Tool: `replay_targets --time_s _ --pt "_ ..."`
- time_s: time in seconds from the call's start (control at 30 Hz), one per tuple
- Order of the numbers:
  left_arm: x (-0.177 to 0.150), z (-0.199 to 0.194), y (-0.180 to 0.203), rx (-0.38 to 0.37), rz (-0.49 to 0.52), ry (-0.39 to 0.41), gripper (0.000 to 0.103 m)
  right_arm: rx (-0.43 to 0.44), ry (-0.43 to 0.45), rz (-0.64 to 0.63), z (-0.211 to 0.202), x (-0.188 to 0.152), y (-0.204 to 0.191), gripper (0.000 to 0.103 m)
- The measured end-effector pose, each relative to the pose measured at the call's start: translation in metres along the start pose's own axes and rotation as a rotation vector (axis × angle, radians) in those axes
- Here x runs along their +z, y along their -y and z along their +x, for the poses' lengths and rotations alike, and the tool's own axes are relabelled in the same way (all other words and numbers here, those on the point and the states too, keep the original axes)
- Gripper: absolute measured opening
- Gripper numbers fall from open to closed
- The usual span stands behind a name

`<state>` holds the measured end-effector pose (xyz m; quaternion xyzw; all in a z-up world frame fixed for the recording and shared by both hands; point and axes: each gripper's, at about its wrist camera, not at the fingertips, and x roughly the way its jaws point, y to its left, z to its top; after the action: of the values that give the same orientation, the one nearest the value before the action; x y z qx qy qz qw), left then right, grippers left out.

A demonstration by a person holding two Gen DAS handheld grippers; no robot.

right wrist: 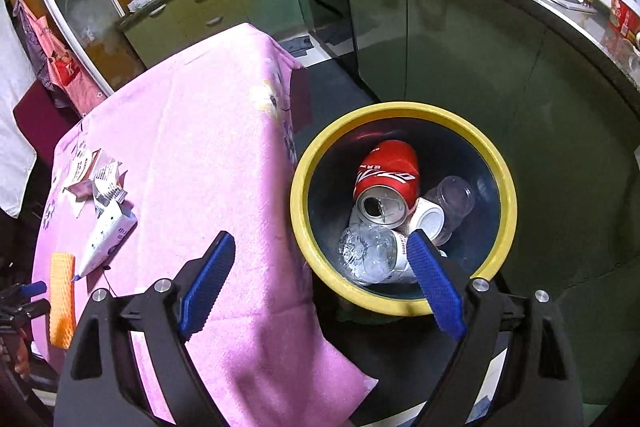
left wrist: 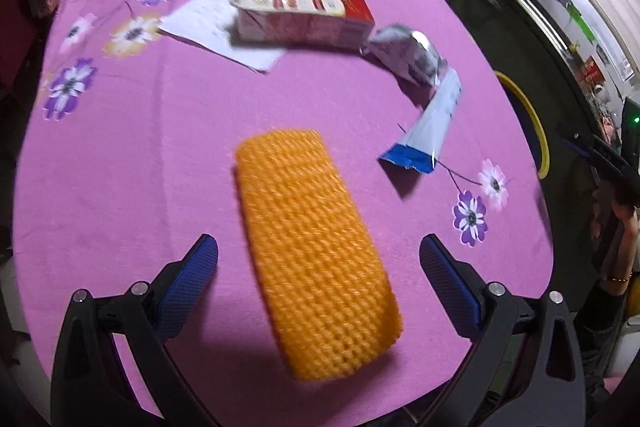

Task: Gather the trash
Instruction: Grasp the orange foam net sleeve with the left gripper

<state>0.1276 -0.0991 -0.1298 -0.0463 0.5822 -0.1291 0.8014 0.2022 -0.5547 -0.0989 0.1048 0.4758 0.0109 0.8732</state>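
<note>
Trash lies in two places: some on the surface (left wrist: pixel 160 147) under its pink flowered cloth, some already in the yellow-rimmed bin (right wrist: pixel 298 195) that stands on the floor just beside the surface's corner. In the bin lie a red soda can (right wrist: pixel 386 179), a crushed clear bottle (right wrist: pixel 366 253), a white cup (right wrist: pixel 428 221) and a clear plastic cup (right wrist: pixel 454 197), all touching one another.

On the cloth, an orange foam net sleeve (left wrist: pixel 316 251) lies flat between the wide-spread fingers of the left claw (left wrist: pixel 319 255), which touch nothing. Farther off sit a red and white carton (left wrist: pixel 304 13) on its side, a sheet of white paper (left wrist: pixel 216 23) partly under it, a crumpled silver wrapper (left wrist: pixel 404 53) touching the carton's end, and a blue and white wrapper (left wrist: pixel 432 131) just beside that.

The right claw (right wrist: pixel 320 247) hangs above the bin's near rim with its fingers spread wide and empty; one fingertip shows over the cloth's edge, the other over the bin's mouth.
</note>
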Motion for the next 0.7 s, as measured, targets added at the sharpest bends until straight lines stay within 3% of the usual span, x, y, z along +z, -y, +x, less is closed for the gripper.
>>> replay_targets --time_s 0.2,0.27,0.47,0.63,0.7 --pt "0.0 0.012 0.005 0.021 -0.014 -0.027 0.09 0.021 -0.002 -0.009 0.003 -0.005 0.002 0.087" --pt "0.001 0.015 0.007 0.021 -0.008 -0.037 0.075 0.025 0.002 -0.005 0.004 -0.005 0.004 0.087" --pt "0.001 0.016 0.017 0.056 0.048 -0.024 0.049 0.034 0.004 0.009 0.006 -0.006 0.01 0.089" --pt "0.003 0.003 0.022 0.078 0.113 0.032 0.022 0.046 0.008 0.015 0.006 -0.009 0.01 0.089" --pt "0.003 -0.002 0.027 0.075 0.137 0.055 0.015 0.053 0.013 0.018 0.004 -0.01 0.01 0.089"
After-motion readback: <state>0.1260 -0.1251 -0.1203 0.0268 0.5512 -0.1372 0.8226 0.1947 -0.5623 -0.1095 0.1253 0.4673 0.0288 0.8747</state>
